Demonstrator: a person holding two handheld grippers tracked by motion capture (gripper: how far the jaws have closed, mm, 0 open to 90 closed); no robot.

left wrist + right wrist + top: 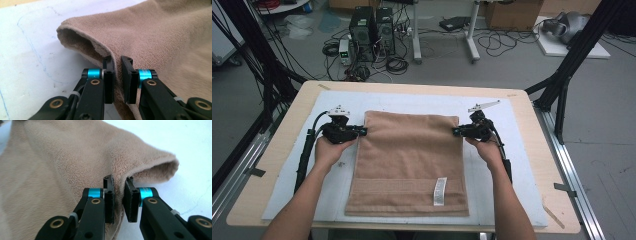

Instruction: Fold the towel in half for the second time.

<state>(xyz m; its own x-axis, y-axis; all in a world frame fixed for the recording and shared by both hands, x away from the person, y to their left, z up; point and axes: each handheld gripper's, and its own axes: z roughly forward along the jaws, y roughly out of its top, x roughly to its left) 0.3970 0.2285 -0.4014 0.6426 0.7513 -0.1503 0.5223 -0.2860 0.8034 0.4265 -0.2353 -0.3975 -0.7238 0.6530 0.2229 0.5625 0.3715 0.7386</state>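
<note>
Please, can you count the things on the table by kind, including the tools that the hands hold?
Beige towel: 1
White label on the towel: 1
White mat under it: 1
Black tools, left tool and right tool, each pinching a towel edge: 2
Total: 5

Both tongs (362, 131) (455, 132) clamped, facing inward.

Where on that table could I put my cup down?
Bare pale blue mat lies right of the tan terry towel, and a strip left of it. The towel's far corners are crowded by the left tongs and right tongs.
</note>
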